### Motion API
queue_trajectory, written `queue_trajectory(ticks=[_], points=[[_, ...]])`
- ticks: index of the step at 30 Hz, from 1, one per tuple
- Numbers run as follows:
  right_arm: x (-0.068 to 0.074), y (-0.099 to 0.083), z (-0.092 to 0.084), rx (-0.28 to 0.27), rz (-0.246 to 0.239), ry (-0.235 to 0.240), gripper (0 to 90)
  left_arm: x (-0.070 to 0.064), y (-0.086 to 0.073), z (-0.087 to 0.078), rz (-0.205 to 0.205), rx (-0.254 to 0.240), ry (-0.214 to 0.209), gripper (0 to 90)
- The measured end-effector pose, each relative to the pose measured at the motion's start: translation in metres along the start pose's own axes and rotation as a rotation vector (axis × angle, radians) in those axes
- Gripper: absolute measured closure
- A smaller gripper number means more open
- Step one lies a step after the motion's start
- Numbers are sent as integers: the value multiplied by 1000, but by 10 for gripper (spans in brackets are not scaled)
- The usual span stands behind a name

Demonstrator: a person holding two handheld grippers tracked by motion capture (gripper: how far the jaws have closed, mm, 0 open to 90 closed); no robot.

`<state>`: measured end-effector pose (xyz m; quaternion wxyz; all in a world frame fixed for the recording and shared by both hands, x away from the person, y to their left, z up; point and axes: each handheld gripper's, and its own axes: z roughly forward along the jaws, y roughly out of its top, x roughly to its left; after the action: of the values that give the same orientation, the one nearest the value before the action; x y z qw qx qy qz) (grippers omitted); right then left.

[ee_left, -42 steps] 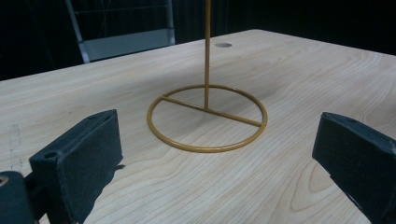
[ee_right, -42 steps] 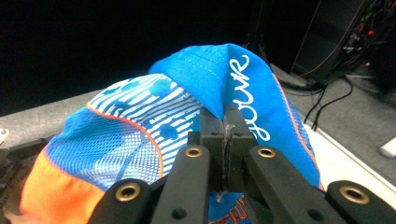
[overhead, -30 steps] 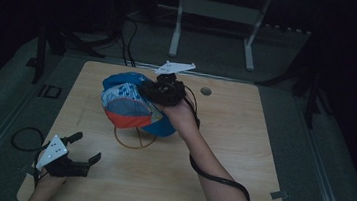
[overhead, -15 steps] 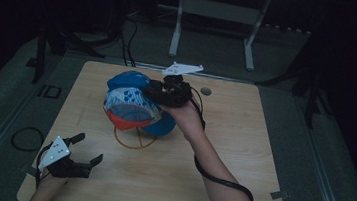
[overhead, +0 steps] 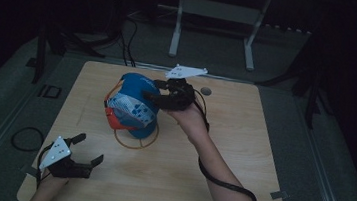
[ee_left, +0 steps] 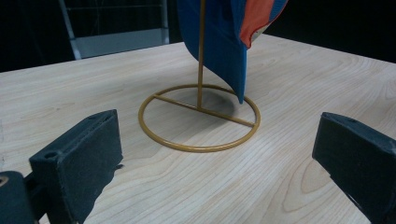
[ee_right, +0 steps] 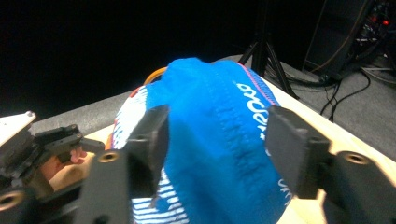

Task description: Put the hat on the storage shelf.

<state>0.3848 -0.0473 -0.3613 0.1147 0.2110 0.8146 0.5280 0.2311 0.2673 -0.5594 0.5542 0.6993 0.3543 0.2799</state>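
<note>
While the blue, white and orange fabric cap (overhead: 133, 107) hung on the thin brass-coloured wire stand (overhead: 135, 141) mid-table, the right gripper (overhead: 154, 97) had just been opening, its jaws spread either side of the crown without pinching it. Soft and light, the cap would crumple; the stiffer brim seemed the better hold. The left gripper (overhead: 86, 149) rested released near the table's front edge.

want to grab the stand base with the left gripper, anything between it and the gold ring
Nothing visible does. The left gripper is open, with bare table up to the ring base. The cap hangs over the ring's far side, where the right gripper is.
</note>
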Motion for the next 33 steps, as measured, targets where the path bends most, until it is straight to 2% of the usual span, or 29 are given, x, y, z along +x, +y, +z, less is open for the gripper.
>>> queue_trajectory(ticks=[4,7,8,11,15,19,21,25,33], points=[[0,-5,-4,3,-9,1,267,-1,0,0,2,0,0,19],[-2,-11,-10,-18,18,28,174,-1,0,0,3,1,-1,19],[-3,-13,-12,-17,16,38,167,-2,0,1,5,1,-1,19],[-3,-20,-17,-12,4,31,141,-3,0,1,0,-1,-4,19],[-5,-30,-23,-20,2,34,138,-4,1,2,2,3,-10,19],[-7,-41,-29,-41,-15,11,138,-5,0,3,3,3,-8,19],[-8,-46,-31,-37,-28,-6,137,-5,0,3,0,2,-11,19],[-9,-56,-34,-22,-30,-7,137,-5,0,2,0,4,-10,19],[-12,-82,-41,-2,-11,-17,138,-5,-1,2,1,4,-13,19]])
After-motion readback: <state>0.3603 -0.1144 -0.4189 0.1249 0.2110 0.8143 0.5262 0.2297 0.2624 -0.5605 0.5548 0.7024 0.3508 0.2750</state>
